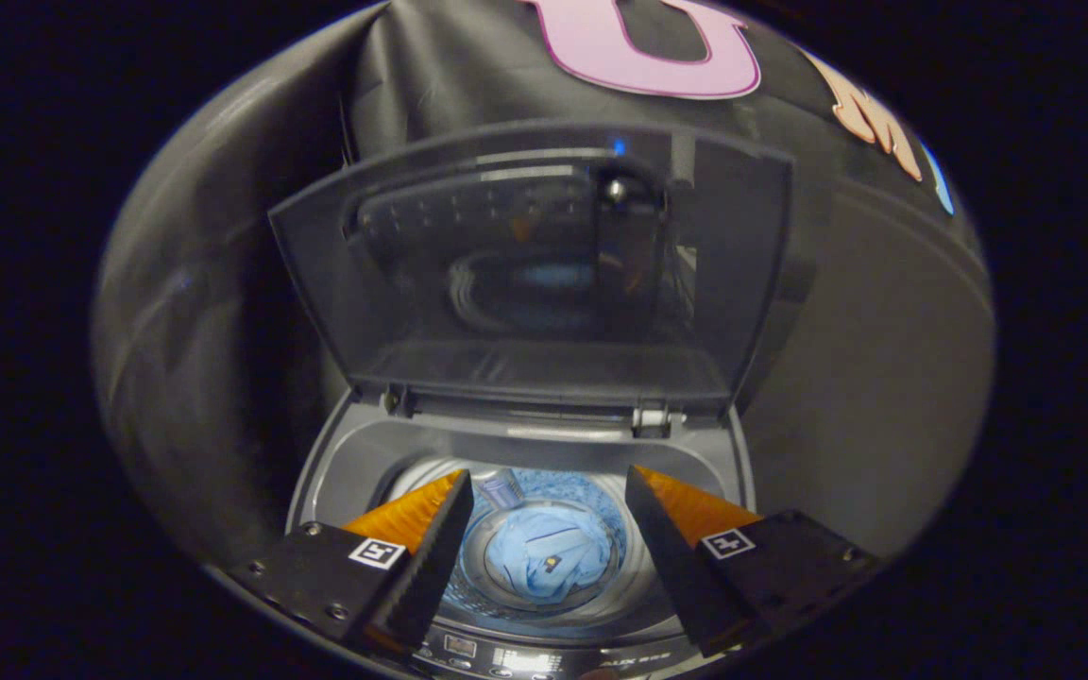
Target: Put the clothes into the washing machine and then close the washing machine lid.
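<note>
Holding my gripper spread wide with nothing between its ridged, wedge-shaped fingers, I see just beyond them a crumpled light-blue garment lying in the round metal drum of the washing machine. Farther back, the smooth translucent grey lid stands upright on its hinges.

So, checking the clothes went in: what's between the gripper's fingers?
Gripper view: the open gripper frames the washer drum, a blue shirt lying inside.
</note>
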A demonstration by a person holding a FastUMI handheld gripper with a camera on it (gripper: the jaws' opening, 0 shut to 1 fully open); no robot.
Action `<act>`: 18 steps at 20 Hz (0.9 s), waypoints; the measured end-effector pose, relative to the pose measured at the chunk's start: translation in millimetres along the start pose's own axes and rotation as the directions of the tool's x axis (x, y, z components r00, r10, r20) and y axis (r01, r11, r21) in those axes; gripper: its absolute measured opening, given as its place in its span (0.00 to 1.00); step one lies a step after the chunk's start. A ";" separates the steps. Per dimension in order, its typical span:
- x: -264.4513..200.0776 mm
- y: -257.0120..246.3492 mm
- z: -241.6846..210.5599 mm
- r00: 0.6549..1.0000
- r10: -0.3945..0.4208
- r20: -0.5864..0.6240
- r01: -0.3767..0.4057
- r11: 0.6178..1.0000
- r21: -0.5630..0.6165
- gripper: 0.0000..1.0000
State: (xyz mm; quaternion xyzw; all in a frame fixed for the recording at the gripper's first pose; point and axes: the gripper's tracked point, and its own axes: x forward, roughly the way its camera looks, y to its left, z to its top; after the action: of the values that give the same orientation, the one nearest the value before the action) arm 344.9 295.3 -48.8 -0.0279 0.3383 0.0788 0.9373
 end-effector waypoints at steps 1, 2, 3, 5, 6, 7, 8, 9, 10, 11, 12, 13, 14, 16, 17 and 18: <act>-6.0 2.7 16.6 1.000 0.004 0.024 -0.004 1.000 0.012 0.98; -9.0 3.6 32.8 0.999 0.002 0.049 -0.003 1.000 0.014 0.98; -13.7 4.0 49.7 0.997 -0.004 0.075 0.004 1.000 0.010 0.98; -21.3 5.5 81.9 0.992 -0.025 0.123 0.026 1.000 -0.007 0.97; -25.4 8.9 98.0 0.988 -0.024 0.152 0.025 1.000 -0.005 0.98; -28.3 11.7 115.7 0.983 -0.024 0.180 0.023 1.000 0.003 0.97; -27.6 14.0 129.6 0.977 -0.027 0.212 0.025 1.000 0.015 0.97; -28.5 14.9 144.8 0.967 -0.037 0.250 0.031 0.999 0.029 0.97; -26.5 14.6 159.4 0.956 -0.052 0.290 0.041 0.998 0.043 0.97; -23.4 13.7 173.6 0.943 -0.062 0.326 0.048 0.998 0.052 0.96; -18.6 14.3 188.8 0.928 -0.063 0.366 0.044 0.997 0.061 0.96; -11.1 14.1 196.6 0.915 -0.070 0.397 0.049 0.997 0.063 0.96; -3.2 12.0 201.4 0.900 -0.088 0.426 0.067 0.996 0.064 0.97; 7.5 1.7 212.6 0.867 -0.150 0.476 0.143 0.988 0.051 0.96; 11.5 -3.9 217.5 0.850 -0.178 0.496 0.184 0.982 0.037 0.97; 19.7 -7.7 218.8 0.839 -0.195 0.508 0.213 0.977 0.023 0.97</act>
State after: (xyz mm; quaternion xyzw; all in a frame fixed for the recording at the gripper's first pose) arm 499.0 313.3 107.0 -0.0582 0.0736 -0.0110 0.9955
